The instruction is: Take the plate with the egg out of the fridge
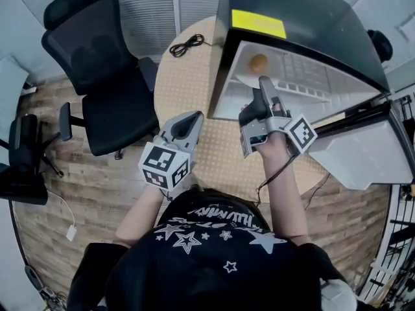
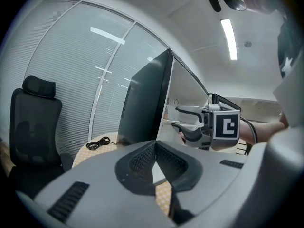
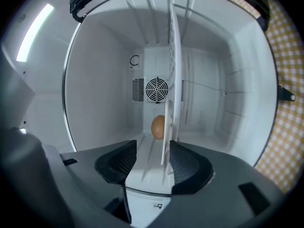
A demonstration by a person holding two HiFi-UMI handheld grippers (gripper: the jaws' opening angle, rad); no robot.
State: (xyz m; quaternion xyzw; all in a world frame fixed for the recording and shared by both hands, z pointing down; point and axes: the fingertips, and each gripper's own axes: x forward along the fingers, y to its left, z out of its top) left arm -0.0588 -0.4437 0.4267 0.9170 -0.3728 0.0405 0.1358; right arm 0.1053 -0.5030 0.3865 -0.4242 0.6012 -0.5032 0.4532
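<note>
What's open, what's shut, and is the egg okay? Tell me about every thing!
Fridge: open.
Plate: inside the fridge, its rim between the right jaws.
Egg: whole, on the plate.
Right gripper: jaws apart, not clamped on the plate.
Left gripper: jaws together, empty.
Cable: coiled on the table.

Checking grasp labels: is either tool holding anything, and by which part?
Nothing held. The right tool has jaws apart astride a thin white edge beside the brown egg, unclamped; left tool shut, empty.
</note>
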